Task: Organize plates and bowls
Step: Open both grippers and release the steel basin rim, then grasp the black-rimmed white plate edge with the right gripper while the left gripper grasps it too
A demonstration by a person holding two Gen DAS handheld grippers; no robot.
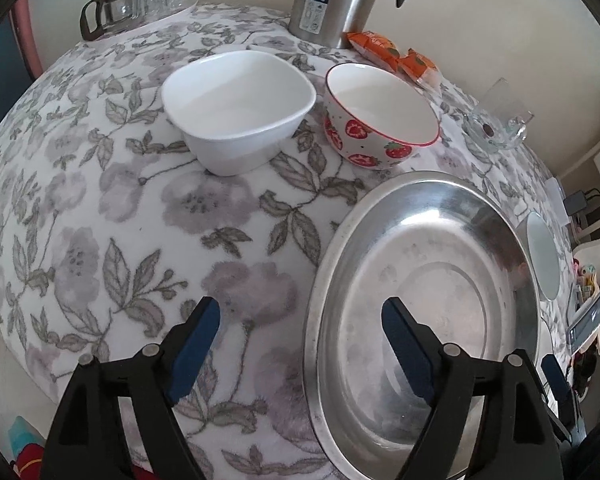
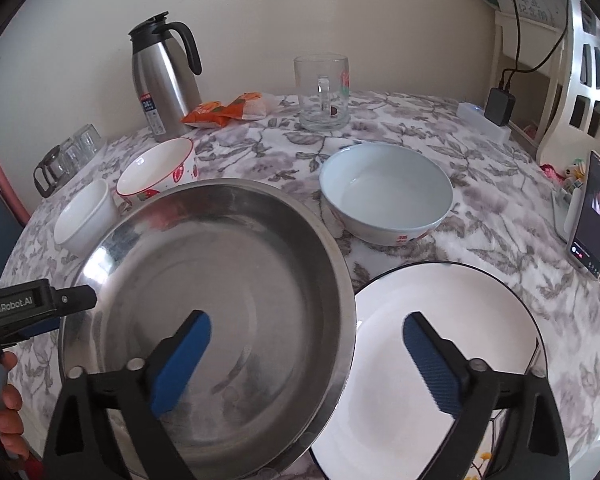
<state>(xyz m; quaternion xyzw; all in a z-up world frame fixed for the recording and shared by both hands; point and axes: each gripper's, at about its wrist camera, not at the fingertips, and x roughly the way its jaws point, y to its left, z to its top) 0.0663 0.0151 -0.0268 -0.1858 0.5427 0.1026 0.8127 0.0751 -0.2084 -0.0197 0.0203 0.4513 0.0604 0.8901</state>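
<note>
A large steel plate (image 1: 420,280) (image 2: 220,300) lies on the floral tablecloth. My left gripper (image 1: 300,320) is open, its jaws astride the plate's left rim. My right gripper (image 2: 308,340) is open, astride the steel plate's right rim, which overlaps a white black-rimmed plate (image 2: 440,360). A square white bowl (image 1: 236,108) (image 2: 84,220) and a strawberry bowl (image 1: 380,116) (image 2: 156,172) stand behind the steel plate. A pale blue bowl (image 2: 386,192) stands to the right; its edge shows in the left wrist view (image 1: 542,256).
A steel thermos jug (image 2: 164,80) (image 1: 332,0), orange snack packets (image 2: 224,112) (image 1: 392,54) and a glass mug (image 2: 322,92) (image 1: 496,120) stand at the back. A glass pot with cups (image 1: 136,4) is at back left. A phone (image 2: 592,216) leans at the right edge.
</note>
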